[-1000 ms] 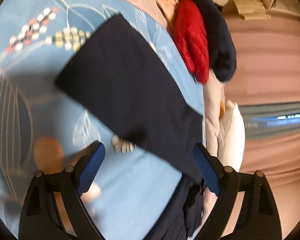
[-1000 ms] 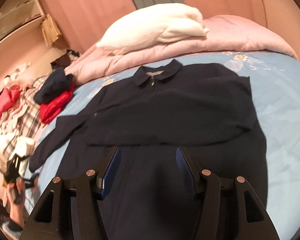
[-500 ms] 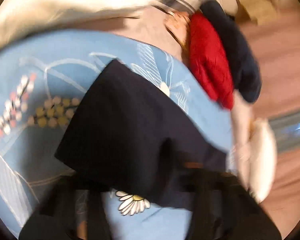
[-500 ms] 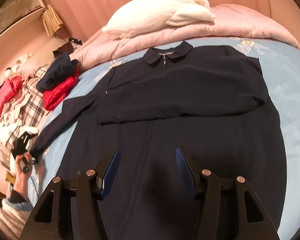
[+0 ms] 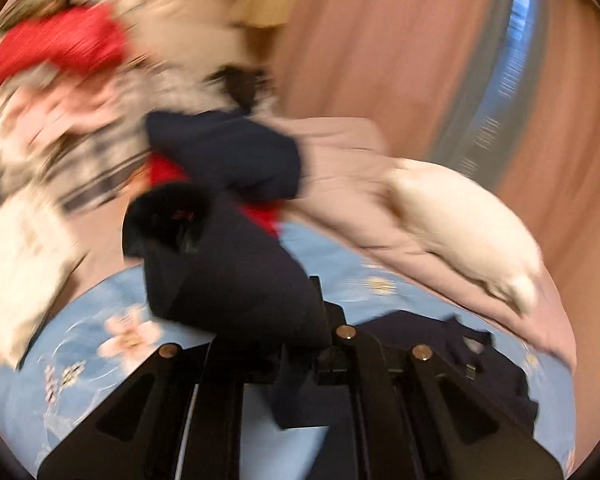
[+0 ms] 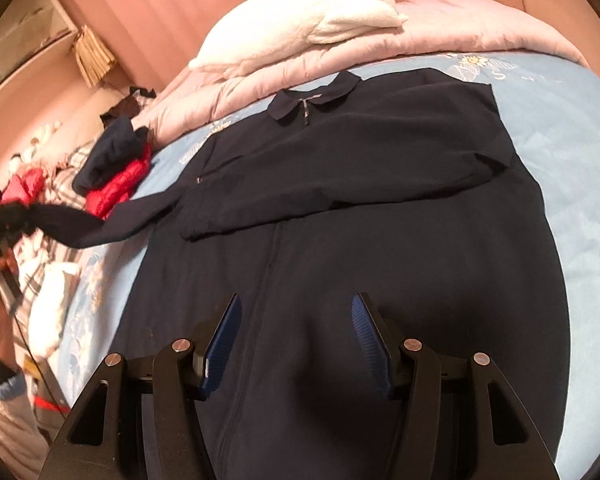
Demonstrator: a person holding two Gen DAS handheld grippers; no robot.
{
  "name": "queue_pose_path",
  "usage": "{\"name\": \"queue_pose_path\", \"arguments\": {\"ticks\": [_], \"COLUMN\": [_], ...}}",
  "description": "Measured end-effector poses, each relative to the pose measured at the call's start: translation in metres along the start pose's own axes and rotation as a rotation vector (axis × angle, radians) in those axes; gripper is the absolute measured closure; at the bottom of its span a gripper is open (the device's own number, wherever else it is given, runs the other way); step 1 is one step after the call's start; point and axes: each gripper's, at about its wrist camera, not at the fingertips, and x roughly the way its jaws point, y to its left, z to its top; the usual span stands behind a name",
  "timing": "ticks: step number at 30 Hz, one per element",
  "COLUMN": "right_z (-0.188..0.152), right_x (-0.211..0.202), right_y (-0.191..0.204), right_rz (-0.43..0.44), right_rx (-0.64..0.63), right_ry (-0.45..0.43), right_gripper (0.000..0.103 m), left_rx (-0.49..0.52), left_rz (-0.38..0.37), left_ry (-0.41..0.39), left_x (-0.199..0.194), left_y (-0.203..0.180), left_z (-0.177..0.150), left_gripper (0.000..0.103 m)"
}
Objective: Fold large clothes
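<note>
A large dark navy jacket lies front-up on the blue bedspread, collar at the far end, its right sleeve folded across the chest. Its left sleeve stretches off to the left, lifted above the bed. My left gripper is shut on that sleeve's cuff, which drapes over the fingers; the view is blurred. It also shows at the far left of the right wrist view. My right gripper is open and empty, hovering over the jacket's lower front.
A white pillow and pink duvet lie at the bed's head. Folded navy and red clothes and a pile of mixed laundry sit on the bed's left side. Pink curtains are behind.
My left gripper has closed on the sleeve cuff and lifted it off the bedspread, swinging round fast. The right gripper has edged closer over the jacket and stays open.
</note>
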Motion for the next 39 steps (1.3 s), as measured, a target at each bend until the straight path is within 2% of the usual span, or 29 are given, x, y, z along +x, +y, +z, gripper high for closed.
{"name": "queue_pose_path", "arguments": {"ticks": [4, 7, 10, 12, 14, 16, 18, 19, 21, 24, 27, 29, 33, 34, 35, 36, 38, 39], "right_z": [-0.004, -0.005, -0.006, -0.009, -0.010, -0.013, -0.013, -0.014, -0.014, -0.016, -0.011, -0.005, 0.014, 0.019, 0.028, 0.037, 0.054, 0.063], "right_x": [-0.008, -0.018, -0.028, -0.035, -0.037, -0.038, -0.040, -0.041, -0.043, -0.044, -0.041, -0.036, -0.017, -0.013, -0.006, 0.000, 0.016, 0.025], "right_y": [-0.011, -0.023, -0.036, -0.048, -0.057, -0.071, -0.081, -0.085, -0.091, -0.099, -0.101, -0.100, -0.093, -0.091, -0.088, -0.086, -0.083, -0.083], "right_rz": [0.010, 0.015, 0.028, 0.028, 0.020, 0.024, 0.020, 0.015, 0.007, 0.001, 0.013, 0.041, 0.137, 0.152, 0.176, 0.189, 0.209, 0.224], "right_rx": [0.027, 0.052, 0.091, 0.119, 0.146, 0.191, 0.222, 0.234, 0.251, 0.275, 0.286, 0.292, 0.336, 0.342, 0.348, 0.362, 0.406, 0.433], "right_ry": [-0.012, -0.035, -0.063, -0.081, -0.087, -0.083, -0.082, -0.082, -0.084, -0.087, -0.081, -0.076, -0.062, -0.064, -0.072, -0.073, -0.066, -0.060], "right_gripper": [0.046, 0.046, 0.046, 0.046, 0.046, 0.046, 0.045, 0.045, 0.045, 0.044, 0.044, 0.044, 0.044, 0.044, 0.043, 0.043, 0.039, 0.039], "left_rx": [0.153, 0.278, 0.375, 0.430, 0.495, 0.536, 0.558, 0.551, 0.515, 0.438, 0.359, 0.278, 0.104, 0.057, -0.001, -0.037, -0.178, -0.208], "left_rz": [-0.106, -0.161, -0.215, -0.251, -0.274, -0.284, -0.298, -0.318, -0.375, -0.475, -0.564, -0.603, -0.527, -0.488, -0.454, -0.454, -0.451, -0.443], "left_ry": [0.035, 0.079, 0.134, 0.198, 0.293, 0.390, 0.488, 0.537, 0.596, 0.670, 0.666, 0.647, 0.575, 0.561, 0.566, 0.579, 0.614, 0.624], "left_x": [0.001, 0.008, 0.019, 0.031, 0.051, 0.070, 0.087, 0.094, 0.095, 0.087, 0.074, 0.067, 0.075, 0.082, 0.092, 0.100, 0.124, 0.132], "left_y": [-0.097, -0.167, -0.225, -0.256, -0.284, -0.299, -0.309, -0.312, -0.317, -0.307, -0.276, -0.242, -0.158, -0.134, -0.111, -0.098, -0.062, -0.055], "left_z": [-0.009, -0.035, -0.073, -0.103, -0.142, -0.178, -0.209, -0.223, -0.237, -0.239, -0.222, -0.208, -0.173, -0.165, -0.160, -0.157, -0.154, -0.154], "left_gripper": [0.095, 0.092, 0.092, 0.088, 0.086, 0.070, 0.031, 0.027, 0.026, 0.024, 0.022, 0.018, 0.017, 0.017, 0.017, 0.017, 0.017, 0.017]}}
